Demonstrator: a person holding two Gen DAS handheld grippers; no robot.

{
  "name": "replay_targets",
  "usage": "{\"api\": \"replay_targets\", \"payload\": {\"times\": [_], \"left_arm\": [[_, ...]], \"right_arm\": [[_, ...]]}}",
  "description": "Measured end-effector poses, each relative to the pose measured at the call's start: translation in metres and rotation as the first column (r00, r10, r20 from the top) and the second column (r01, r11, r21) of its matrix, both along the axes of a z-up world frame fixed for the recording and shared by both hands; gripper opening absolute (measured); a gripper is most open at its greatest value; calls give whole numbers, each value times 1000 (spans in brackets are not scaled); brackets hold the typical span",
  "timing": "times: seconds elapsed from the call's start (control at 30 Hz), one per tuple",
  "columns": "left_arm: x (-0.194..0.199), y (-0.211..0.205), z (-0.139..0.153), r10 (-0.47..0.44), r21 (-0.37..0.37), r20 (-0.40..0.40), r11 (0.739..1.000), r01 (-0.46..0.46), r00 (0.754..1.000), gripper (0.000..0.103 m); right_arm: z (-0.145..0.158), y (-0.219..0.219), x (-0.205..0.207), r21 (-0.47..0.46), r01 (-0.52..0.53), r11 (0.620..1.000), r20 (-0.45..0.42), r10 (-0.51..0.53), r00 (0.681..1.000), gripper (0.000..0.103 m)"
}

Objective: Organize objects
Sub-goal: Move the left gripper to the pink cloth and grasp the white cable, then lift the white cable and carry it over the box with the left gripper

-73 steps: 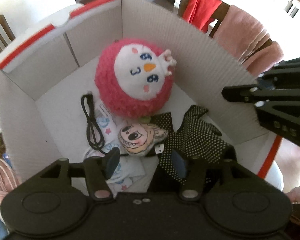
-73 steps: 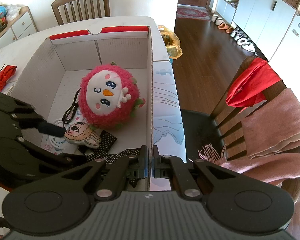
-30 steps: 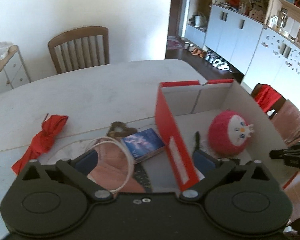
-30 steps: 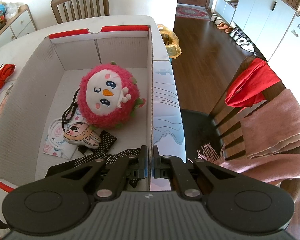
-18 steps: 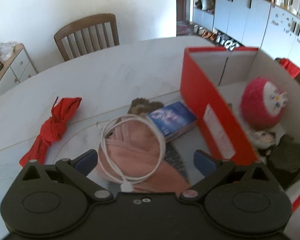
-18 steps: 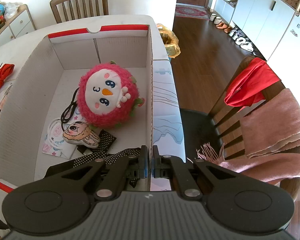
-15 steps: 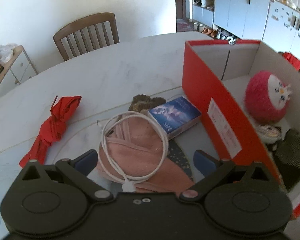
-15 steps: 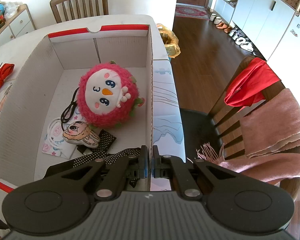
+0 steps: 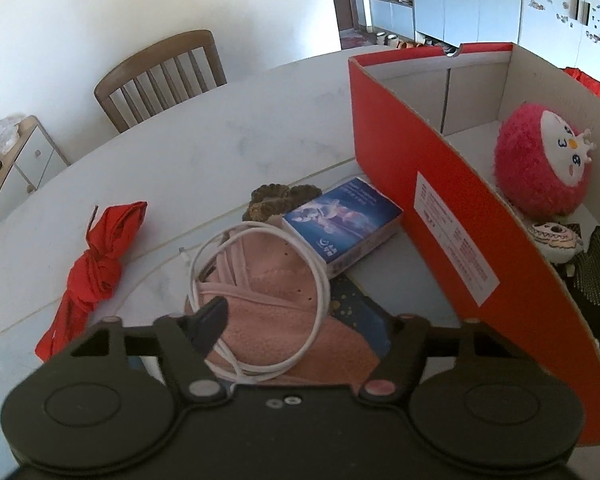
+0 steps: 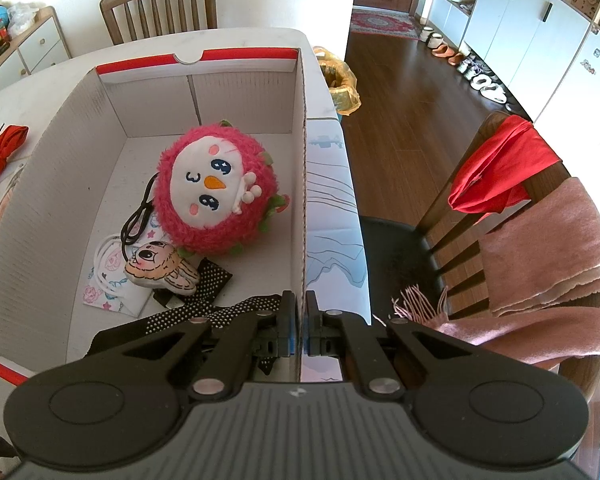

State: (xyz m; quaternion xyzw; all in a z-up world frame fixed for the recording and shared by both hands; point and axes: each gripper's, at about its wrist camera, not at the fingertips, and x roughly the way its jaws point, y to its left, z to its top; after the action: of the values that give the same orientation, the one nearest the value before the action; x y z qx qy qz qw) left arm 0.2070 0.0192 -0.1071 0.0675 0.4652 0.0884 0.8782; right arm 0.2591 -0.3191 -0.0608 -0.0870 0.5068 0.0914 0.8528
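A pink cloth (image 9: 276, 300) with a coiled white cable (image 9: 320, 280) on top lies on the white table (image 9: 204, 152), left of the red cardboard box (image 9: 440, 200). My left gripper (image 9: 304, 320) hangs low over this pile with its jaws closing. Cloth and cable are between them, and the left fingertip (image 9: 212, 318) is at the coil's edge. The right fingertip is hidden behind the cloth. My right gripper (image 10: 302, 328) is shut on the box's right wall (image 10: 304, 160). In the box lie a pink plush (image 10: 216, 192), a small plush (image 10: 160, 266) and a dotted black cloth (image 10: 216, 280).
A blue packet (image 9: 340, 220), a brown ruffled thing (image 9: 276, 198) and a knotted red cloth (image 9: 96, 272) lie near the pile. A dark blue item (image 9: 364, 312) shows under the pink cloth. A chair (image 10: 540, 248) draped with red and pink cloths stands right of the table.
My left gripper has sunk closer to the pink cloth and cable, and its jaws have narrowed around them. The right gripper has stayed on the box wall.
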Motion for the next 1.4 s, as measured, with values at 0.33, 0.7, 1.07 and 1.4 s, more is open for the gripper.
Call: {"api": "replay_targets", "payload": {"times": [0.33, 0.7, 1.07, 1.4], "left_arm": [[4, 0, -3, -22, -16, -26, 1000, 21, 999, 18], [-1, 20, 31, 18, -46, 40, 999, -16, 999, 1], [-12, 60, 86, 106, -114, 132, 989, -92, 986, 0], [-16, 39, 139, 24, -161, 259, 987, 18, 966, 0]], "right_arm": [[0, -1, -1, -2, -2, 1000, 0, 2, 1000, 4], [0, -2, -1, -2, -1, 1000, -1, 1, 1000, 4], [0, -1, -1, -2, 0, 1000, -1, 0, 1000, 4], [0, -1, -1, -3, 0, 1000, -1, 0, 1000, 4]]}}
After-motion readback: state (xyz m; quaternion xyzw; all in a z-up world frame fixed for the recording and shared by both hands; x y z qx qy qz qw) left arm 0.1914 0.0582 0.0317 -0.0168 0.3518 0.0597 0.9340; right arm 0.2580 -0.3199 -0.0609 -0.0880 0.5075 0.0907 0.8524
